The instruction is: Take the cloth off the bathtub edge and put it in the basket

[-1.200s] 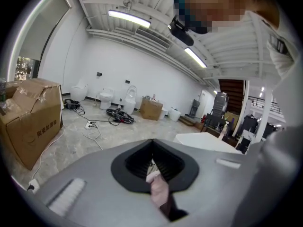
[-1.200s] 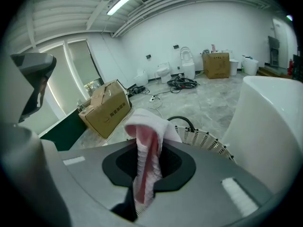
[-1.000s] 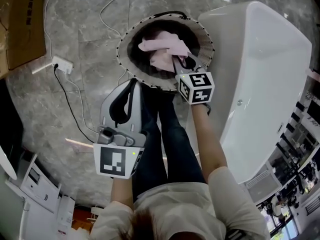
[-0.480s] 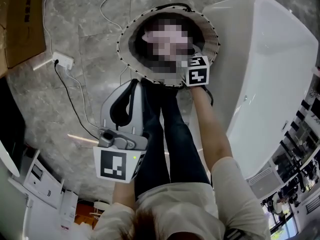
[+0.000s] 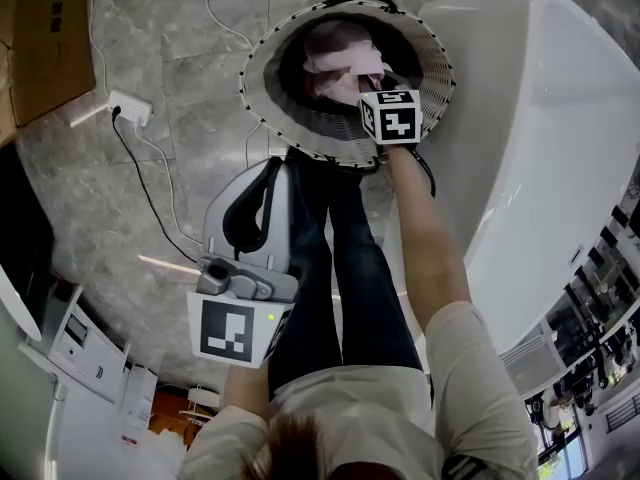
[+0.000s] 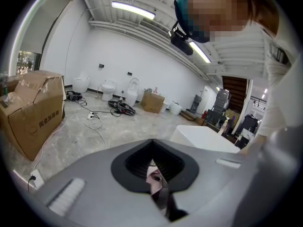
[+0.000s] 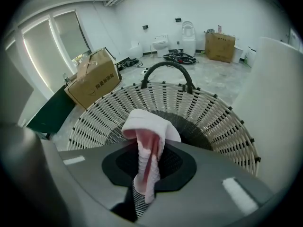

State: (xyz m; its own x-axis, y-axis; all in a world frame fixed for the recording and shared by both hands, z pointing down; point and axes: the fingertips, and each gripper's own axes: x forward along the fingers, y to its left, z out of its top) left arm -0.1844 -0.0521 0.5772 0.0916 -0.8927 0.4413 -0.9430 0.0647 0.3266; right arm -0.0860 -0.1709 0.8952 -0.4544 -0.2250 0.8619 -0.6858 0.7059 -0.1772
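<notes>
A pink and white cloth (image 5: 345,58) hangs inside the round woven basket (image 5: 270,118), and my right gripper (image 5: 368,86) is shut on it, reaching down over the basket's near rim. In the right gripper view the cloth (image 7: 147,126) is pinched between the jaws (image 7: 144,178) and bunches up above the basket (image 7: 199,103). The white bathtub (image 5: 540,118) stands right of the basket. My left gripper (image 5: 268,168) is held over the person's legs, well short of the basket. Its jaws (image 6: 156,183) sit together with nothing in them.
A cardboard box (image 5: 45,38) sits at the upper left on the marble floor. A power strip (image 5: 125,108) with trailing cables lies left of the basket. White appliances (image 5: 80,358) stand at the lower left. The person's legs (image 5: 330,268) reach up to the basket.
My right gripper has sunk deeper into the basket with the cloth still in its jaws. The left gripper has stayed where it was.
</notes>
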